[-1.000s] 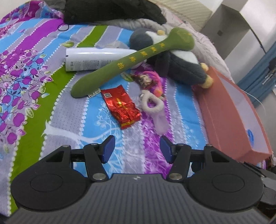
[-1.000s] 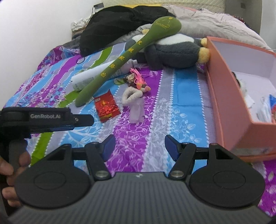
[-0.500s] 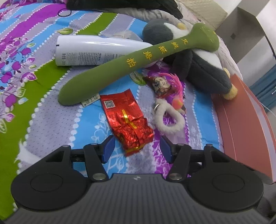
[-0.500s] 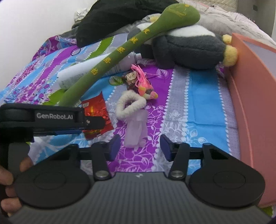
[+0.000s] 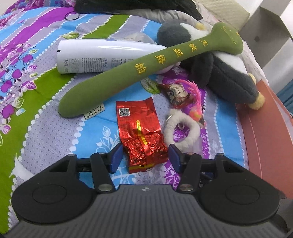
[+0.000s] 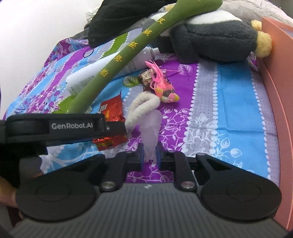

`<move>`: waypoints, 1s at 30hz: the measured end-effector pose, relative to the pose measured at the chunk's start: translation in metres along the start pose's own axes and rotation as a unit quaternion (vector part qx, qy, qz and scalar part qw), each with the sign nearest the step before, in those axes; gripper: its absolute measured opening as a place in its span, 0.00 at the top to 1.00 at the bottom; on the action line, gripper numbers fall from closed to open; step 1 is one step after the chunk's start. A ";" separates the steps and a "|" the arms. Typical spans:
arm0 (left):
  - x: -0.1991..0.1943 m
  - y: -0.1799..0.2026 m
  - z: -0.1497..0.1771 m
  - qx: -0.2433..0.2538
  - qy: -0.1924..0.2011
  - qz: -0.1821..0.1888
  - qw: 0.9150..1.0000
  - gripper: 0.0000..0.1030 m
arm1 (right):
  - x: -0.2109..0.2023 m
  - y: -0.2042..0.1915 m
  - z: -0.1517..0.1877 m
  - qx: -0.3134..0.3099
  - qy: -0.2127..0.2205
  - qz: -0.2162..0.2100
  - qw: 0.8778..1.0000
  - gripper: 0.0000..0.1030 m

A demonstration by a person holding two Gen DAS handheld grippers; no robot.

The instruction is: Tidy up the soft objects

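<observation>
My left gripper [image 5: 143,157] is open, its fingers on either side of the near end of a red foil packet [image 5: 141,133] lying on the bedspread. My right gripper [image 6: 150,157] is shut on a pale lilac fluffy piece [image 6: 151,131] joined to a white fuzzy loop [image 6: 142,108], which also shows in the left wrist view [image 5: 181,133]. A long green plush stick [image 5: 146,67] leans across a grey and white plush penguin [image 5: 225,76]. A small pink-haired doll [image 5: 185,95] lies beside the loop.
A white bottle [image 5: 102,56] lies under the green stick. An orange box [image 6: 280,102] stands along the right edge of the bed. Black clothing [image 6: 124,16] is heaped at the far end. The left gripper's body [image 6: 60,126] crosses the right wrist view.
Both grippers moved forward and down. The left one now straddles the red packet. The right one closed from open onto the lilac fluffy piece.
</observation>
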State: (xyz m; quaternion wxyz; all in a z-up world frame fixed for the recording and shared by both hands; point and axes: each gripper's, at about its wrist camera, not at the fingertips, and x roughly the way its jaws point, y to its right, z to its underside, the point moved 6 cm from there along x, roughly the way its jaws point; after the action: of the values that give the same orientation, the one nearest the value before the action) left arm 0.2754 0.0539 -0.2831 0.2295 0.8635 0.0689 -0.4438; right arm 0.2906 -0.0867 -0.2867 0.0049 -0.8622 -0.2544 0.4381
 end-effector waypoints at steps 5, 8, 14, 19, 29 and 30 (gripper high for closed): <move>-0.003 -0.001 0.001 0.009 -0.003 0.004 1.000 0.62 | -0.009 0.001 0.006 -0.004 -0.001 0.011 1.000 0.85; -0.008 -0.002 0.005 0.007 -0.007 0.014 1.000 0.65 | -0.017 0.002 0.011 -0.006 -0.002 0.016 1.000 0.85; -0.023 0.000 0.017 0.018 -0.014 0.028 0.999 0.88 | -0.038 0.004 0.022 -0.003 -0.001 0.031 1.000 0.86; -0.039 -0.002 0.030 0.026 -0.018 0.038 0.999 0.90 | -0.055 0.006 0.034 0.007 0.001 0.043 0.999 0.86; -0.075 -0.017 0.051 0.025 -0.035 0.061 0.997 0.90 | -0.079 0.010 0.054 0.025 -0.004 0.052 0.998 0.84; -0.077 -0.019 0.052 0.025 -0.038 0.060 0.997 0.90 | -0.079 0.011 0.055 0.029 -0.005 0.056 0.998 0.84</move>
State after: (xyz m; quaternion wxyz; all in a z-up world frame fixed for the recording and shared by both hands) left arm 0.1850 0.0530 -0.2541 0.2366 0.8542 -0.0026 -0.4629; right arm 0.2148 -0.1428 -0.2636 0.0038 -0.8725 -0.1928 0.4489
